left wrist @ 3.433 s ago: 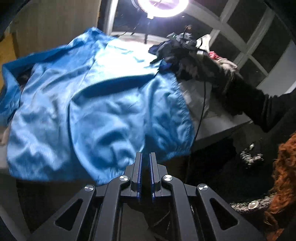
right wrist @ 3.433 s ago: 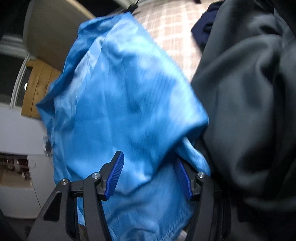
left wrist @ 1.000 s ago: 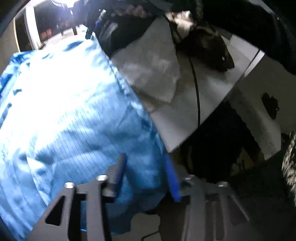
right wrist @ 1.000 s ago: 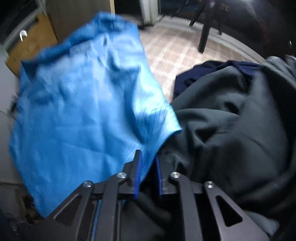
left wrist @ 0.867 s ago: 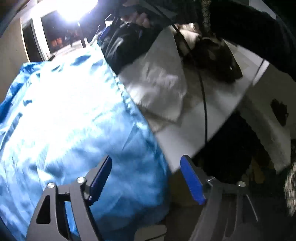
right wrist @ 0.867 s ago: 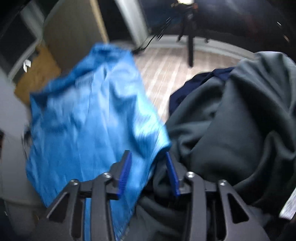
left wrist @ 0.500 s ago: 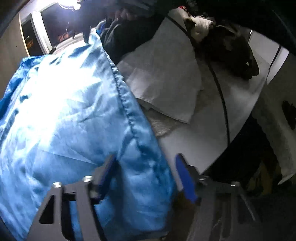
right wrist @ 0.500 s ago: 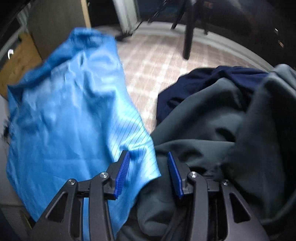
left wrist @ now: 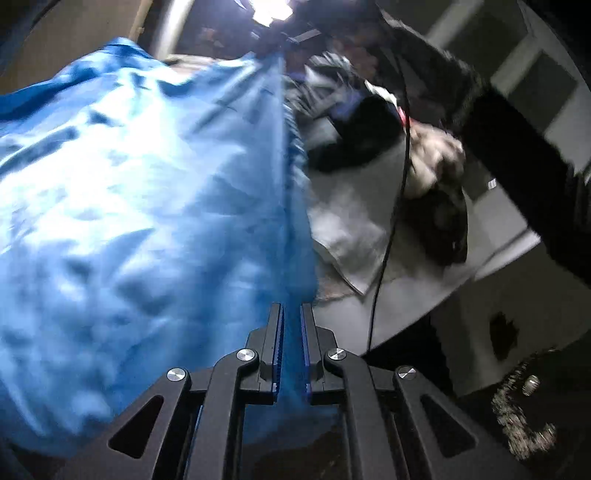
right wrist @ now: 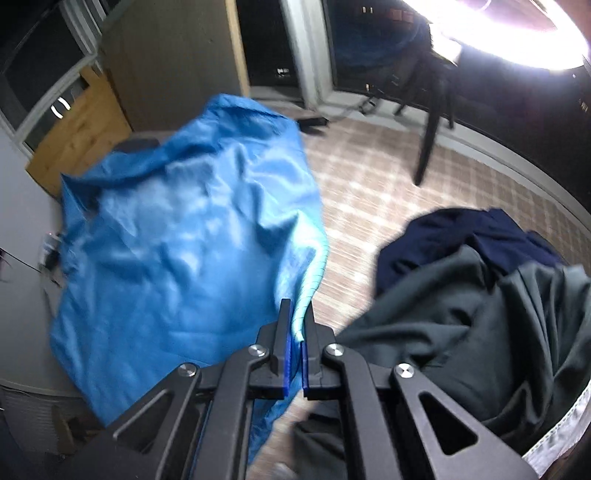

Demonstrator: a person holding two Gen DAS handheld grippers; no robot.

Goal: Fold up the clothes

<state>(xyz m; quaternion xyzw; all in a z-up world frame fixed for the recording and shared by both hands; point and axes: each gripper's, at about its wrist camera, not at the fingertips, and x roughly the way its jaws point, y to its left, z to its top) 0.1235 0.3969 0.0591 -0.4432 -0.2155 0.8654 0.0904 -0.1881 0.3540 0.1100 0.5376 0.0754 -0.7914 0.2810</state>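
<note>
A shiny blue garment [left wrist: 140, 206] with fine stripes fills the left of the left wrist view. My left gripper [left wrist: 291, 325] is shut on its near right edge, blue cloth pinched between the pads. In the right wrist view the same blue garment [right wrist: 184, 243] hangs raised above the floor, and my right gripper [right wrist: 294, 325] is shut on a pale blue striped edge of it. The far end of the garment is bunched and partly hidden.
A heap of dark grey clothes [right wrist: 480, 317] and a navy piece [right wrist: 461, 236] lies to the right. On the grey table [left wrist: 399, 295] rest a white cloth [left wrist: 351, 229], a black cable [left wrist: 391, 229] and dark items. A ring light [right wrist: 509, 33] glares above; a person's dark sleeve [left wrist: 524, 155] reaches in.
Both grippers were open around the blue garment's edge half a second ago; both have closed on it. The garment now hangs lifted and stretched between them.
</note>
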